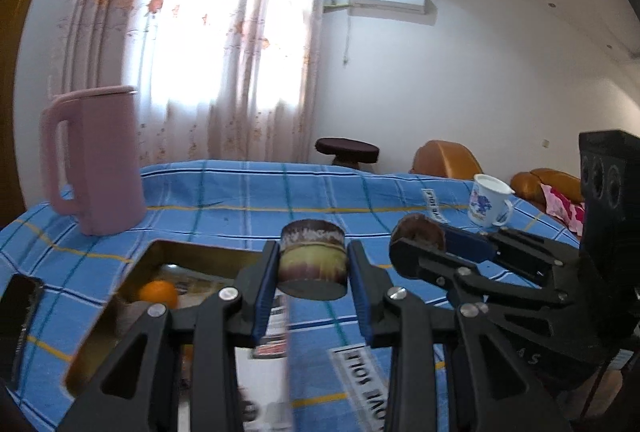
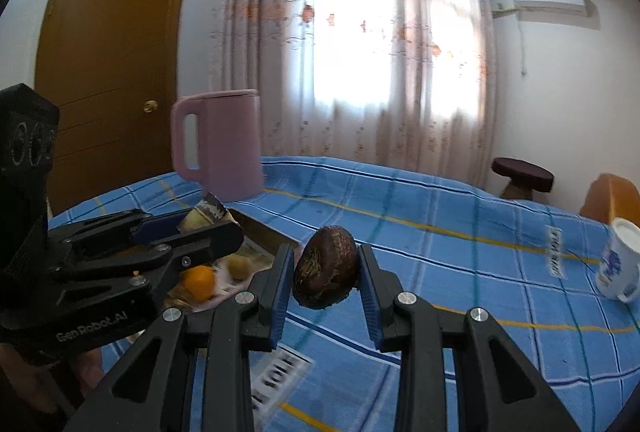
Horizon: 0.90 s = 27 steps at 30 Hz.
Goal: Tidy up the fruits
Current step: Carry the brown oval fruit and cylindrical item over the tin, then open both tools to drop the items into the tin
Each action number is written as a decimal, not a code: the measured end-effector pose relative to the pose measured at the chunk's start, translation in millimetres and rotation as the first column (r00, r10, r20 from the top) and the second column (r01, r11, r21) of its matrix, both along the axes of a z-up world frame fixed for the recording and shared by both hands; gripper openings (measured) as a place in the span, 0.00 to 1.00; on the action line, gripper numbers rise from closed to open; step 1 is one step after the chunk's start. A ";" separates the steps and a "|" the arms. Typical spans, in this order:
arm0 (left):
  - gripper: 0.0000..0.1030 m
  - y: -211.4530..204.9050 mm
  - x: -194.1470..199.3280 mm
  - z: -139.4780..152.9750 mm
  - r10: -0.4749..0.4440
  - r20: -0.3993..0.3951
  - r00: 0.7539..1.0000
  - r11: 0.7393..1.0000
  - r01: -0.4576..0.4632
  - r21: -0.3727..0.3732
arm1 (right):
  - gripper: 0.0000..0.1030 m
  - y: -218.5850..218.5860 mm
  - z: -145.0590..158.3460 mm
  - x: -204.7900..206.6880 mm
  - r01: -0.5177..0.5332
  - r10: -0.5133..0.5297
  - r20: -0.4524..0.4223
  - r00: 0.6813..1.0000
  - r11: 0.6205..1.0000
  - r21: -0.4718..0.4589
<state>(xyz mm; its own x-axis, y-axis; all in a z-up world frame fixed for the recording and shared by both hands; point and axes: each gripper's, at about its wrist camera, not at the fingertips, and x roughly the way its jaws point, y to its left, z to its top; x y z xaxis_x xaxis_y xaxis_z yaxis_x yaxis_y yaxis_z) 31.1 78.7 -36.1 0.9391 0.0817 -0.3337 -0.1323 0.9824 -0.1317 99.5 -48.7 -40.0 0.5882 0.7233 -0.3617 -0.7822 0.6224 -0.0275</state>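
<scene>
Left gripper (image 1: 313,286) jaws pinching cylindrical brown-and-yellow fruit piece (image 1: 313,259) above blue plaid-covered surface (image 1: 320,192), right gripper (image 2: 325,290) jaws pinching dark brown wrinkled round fruit (image 2: 325,273), round orange fruit (image 1: 159,294) inside brass-coloured rectangular tray (image 1: 160,246), pink plastic jug (image 1: 94,160) behind tray

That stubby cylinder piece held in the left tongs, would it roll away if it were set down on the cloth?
Probably not if placed on a flat end: the cut sugarcane piece has a broad, level base. Laid on its curved side it would likely roll. It looks stiff, since the left tongs pinch its sides without denting it. The striped blue tablecloth may add some grip.
</scene>
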 end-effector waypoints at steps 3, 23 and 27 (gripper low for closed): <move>0.35 17.5 -10.4 2.4 0.035 -0.006 0.999 0.999 -0.035 -0.006 | 0.33 16.2 3.4 -6.7 -0.040 0.040 -0.006 0.999 0.999 -0.001; 0.35 83.8 -42.4 -23.6 0.171 -0.139 0.975 0.984 -0.177 -0.031 | 0.33 91.1 -35.0 -32.1 -0.164 0.147 -0.105 0.983 0.971 -0.175; 0.35 83.9 -39.6 -30.4 0.162 -0.168 0.972 0.985 -0.170 -0.032 | 0.33 96.6 -40.3 -31.4 -0.170 0.147 -0.123 0.982 0.964 -0.205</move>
